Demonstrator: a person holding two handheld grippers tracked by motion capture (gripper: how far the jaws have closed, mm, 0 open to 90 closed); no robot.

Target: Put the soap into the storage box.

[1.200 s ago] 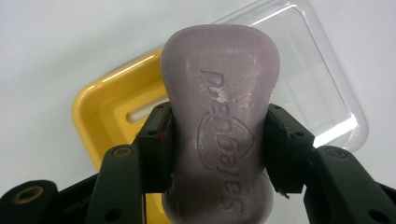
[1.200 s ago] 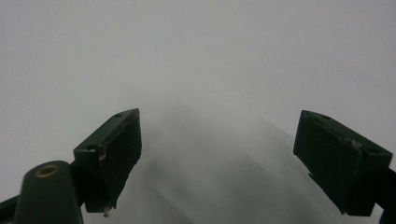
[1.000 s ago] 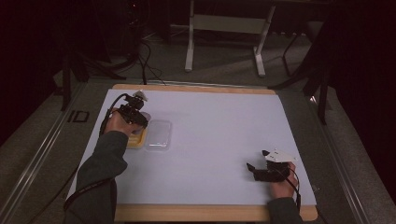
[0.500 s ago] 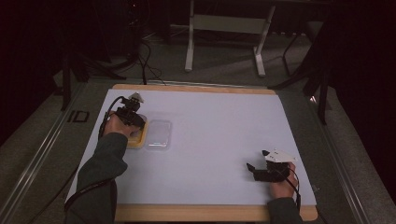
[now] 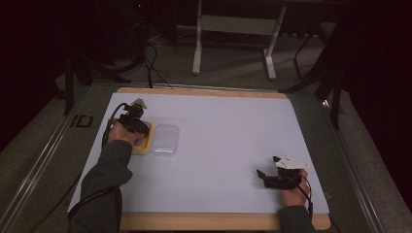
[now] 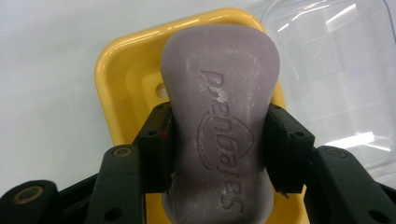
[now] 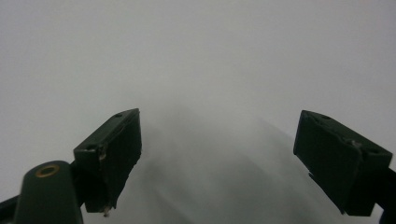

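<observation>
A wide white table (image 5: 218, 145) with a wooden edge along its near and far sides takes up most of the high view, standing on a grey floor (image 5: 369, 160) in a dark room. A metal stand (image 5: 233, 29) rises behind it.

At the left of the table sits a yellow soap dish (image 6: 114, 88), and just beside it, on the side towards the middle of the table, lies a clear plastic lid (image 6: 341, 74), flat on the white top.

The left gripper (image 5: 135, 124) hangs over the dish, held by a hand whose dark sleeve (image 5: 104, 179) comes in from the bottom. Its two black jaws are clamped on the long sides of a pale purple bar of soap (image 6: 219, 121), which bears a stamped brand name and lies lengthwise over the dish. Whether the bar rests on the dish or is held just above it cannot be told.

The right gripper (image 5: 265, 177) is well apart from all this, near the front right corner of the table, low over bare white surface. Its jaws stand wide apart with nothing between them.
</observation>
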